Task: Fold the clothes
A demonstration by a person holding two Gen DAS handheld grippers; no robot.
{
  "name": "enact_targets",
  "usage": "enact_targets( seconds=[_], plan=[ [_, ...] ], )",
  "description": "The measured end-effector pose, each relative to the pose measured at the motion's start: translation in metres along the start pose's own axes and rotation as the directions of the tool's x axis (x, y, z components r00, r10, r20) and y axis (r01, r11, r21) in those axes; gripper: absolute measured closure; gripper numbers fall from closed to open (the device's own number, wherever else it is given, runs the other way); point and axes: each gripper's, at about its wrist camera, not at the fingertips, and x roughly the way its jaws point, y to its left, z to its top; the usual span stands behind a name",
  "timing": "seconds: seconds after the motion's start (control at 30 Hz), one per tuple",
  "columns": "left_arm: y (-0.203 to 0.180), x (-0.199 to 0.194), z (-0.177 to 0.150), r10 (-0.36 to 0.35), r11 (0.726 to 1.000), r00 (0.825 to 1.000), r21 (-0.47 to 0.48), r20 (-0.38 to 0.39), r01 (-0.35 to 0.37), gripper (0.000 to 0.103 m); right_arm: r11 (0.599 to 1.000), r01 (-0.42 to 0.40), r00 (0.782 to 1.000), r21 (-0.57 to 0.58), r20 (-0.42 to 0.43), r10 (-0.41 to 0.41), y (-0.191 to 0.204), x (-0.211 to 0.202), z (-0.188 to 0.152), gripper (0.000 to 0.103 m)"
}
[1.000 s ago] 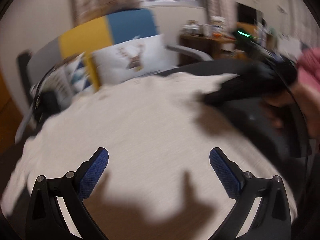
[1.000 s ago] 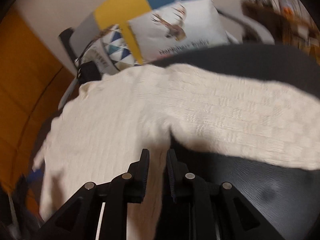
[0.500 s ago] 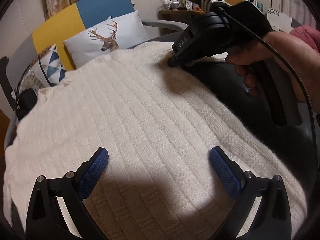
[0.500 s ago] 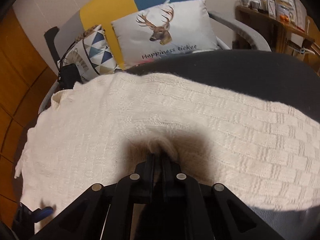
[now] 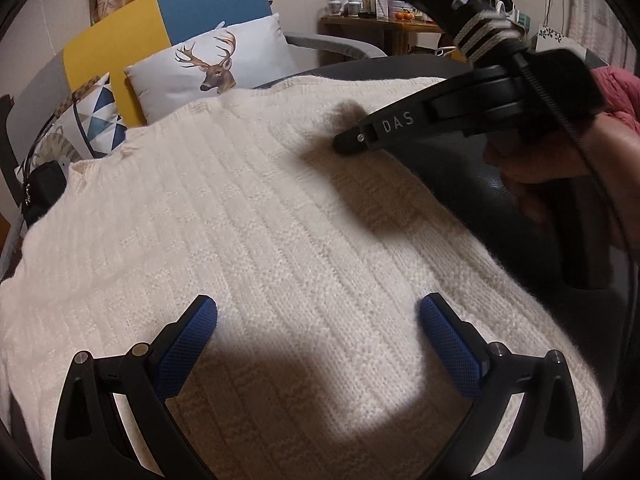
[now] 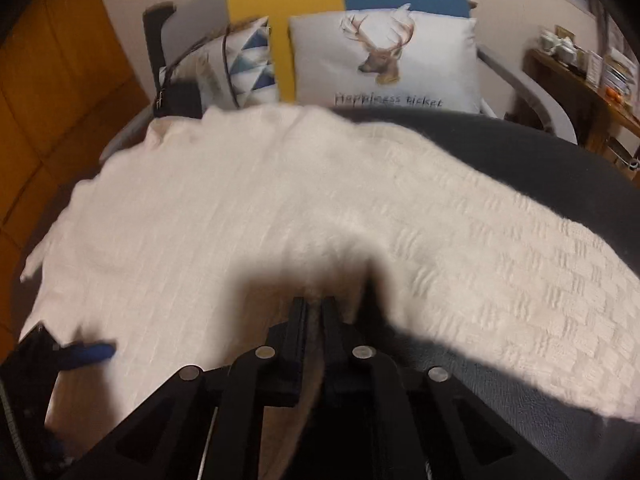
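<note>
My right tongs [image 6: 314, 308] pinch a tuft of the sweater [image 5: 280, 240]; my left tongs [image 5: 318, 320] gape wide just above it, empty.

Black left claw [image 5: 318, 330], blue pads [image 5: 188, 344]; "DAS"-marked right claw [image 5: 347, 144]

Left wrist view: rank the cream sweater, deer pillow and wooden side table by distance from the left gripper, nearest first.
1. cream sweater, directly under the open left gripper.
2. deer pillow, beyond the sweater's far edge, upper left.
3. wooden side table, behind it, upper right.
</note>
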Motion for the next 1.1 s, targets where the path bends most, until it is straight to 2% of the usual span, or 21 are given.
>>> enact_targets(
  seconds=[0.07, 0.17, 0.23, 0.3, 0.37, 0.47, 0.53, 0.67, 0.77, 0.83, 0.93, 1.0, 1.03, 1.1],
  plan=[
    [0.001, 0.001, 0.0, -0.003, 1.0, 1.0, -0.002, -0.002, 0.003, 0.0, 1.0, 0.026, 0.999, 0.013, 0.034, -0.027, -0.005, -0.001, -0.002, 0.099],
    [0.003, 0.002, 0.001, -0.009, 1.0, 1.0, -0.009, -0.007, 0.009, 0.0, 0.998, 0.056, 0.998, -0.013, 0.03, -0.056, 0.001, -0.002, -0.001, 0.097],
    [0.007, -0.002, -0.001, -0.018, 0.999, 0.999, -0.029, -0.026, 0.017, 0.0, 0.999, 0.053, 0.999, -0.01, 0.002, -0.053, 0.009, -0.011, -0.001, 0.091],
    [0.014, -0.008, -0.005, -0.028, 0.998, 0.999, -0.057, -0.046, 0.025, 0.0, 1.0, 0.018, 0.999, -0.023, 0.035, -0.017, 0.027, -0.03, -0.003, 0.086],
    [0.022, -0.019, -0.013, -0.033, 0.996, 0.998, -0.08, -0.058, 0.028, 0.0, 0.997, -0.004, 0.999, -0.077, 0.045, 0.008, 0.05, -0.044, -0.011, 0.086],
    [0.038, -0.043, -0.035, -0.008, 0.997, 0.999, -0.076, -0.043, 0.005, 0.0, 0.989, 0.025, 0.999, -0.148, -0.016, -0.028, 0.084, -0.048, -0.036, 0.085],
    [0.053, -0.057, -0.052, 0.028, 0.997, 0.999, -0.069, -0.02, -0.03, 0.0, 0.993, 0.02, 0.998, -0.119, -0.058, -0.027, 0.093, -0.04, -0.054, 0.085],
    [0.102, -0.079, -0.105, 0.132, 0.984, 0.99, -0.112, -0.055, -0.138, 0.0, 0.989, 0.073, 0.997, -0.131, -0.015, -0.075, 0.103, -0.034, -0.076, 0.084],
    [0.142, -0.102, -0.151, 0.092, 0.975, 0.994, -0.2, -0.051, -0.101, 0.0, 0.99, 0.085, 0.996, -0.115, 0.02, -0.083, 0.103, -0.033, -0.082, 0.083],
    [0.16, -0.119, -0.175, 0.121, 0.966, 0.991, -0.224, -0.048, -0.129, 0.0, 0.992, 0.077, 0.997, -0.1, 0.035, -0.073, 0.1, -0.032, -0.082, 0.083],
    [0.188, -0.142, -0.201, 0.133, 0.946, 0.991, -0.294, -0.025, -0.135, 0.0, 0.993, 0.068, 0.997, -0.095, 0.038, -0.065, 0.098, -0.033, -0.081, 0.083],
    [0.21, -0.156, -0.211, 0.124, 0.91, 0.992, -0.403, 0.031, -0.102, 0.0, 0.993, 0.067, 0.997, -0.093, 0.041, -0.064, 0.099, -0.032, -0.081, 0.083],
    [0.219, -0.163, -0.214, 0.135, 0.882, 0.989, -0.462, 0.06, -0.093, 0.0, 0.993, 0.067, 0.997, -0.094, 0.043, -0.063, 0.099, -0.032, -0.082, 0.082],
    [0.23, -0.167, -0.21, 0.108, 0.836, 0.986, -0.548, 0.125, -0.022, 0.0, 0.992, 0.075, 0.996, -0.1, 0.046, -0.071, 0.1, -0.032, -0.084, 0.082]
  ],
)
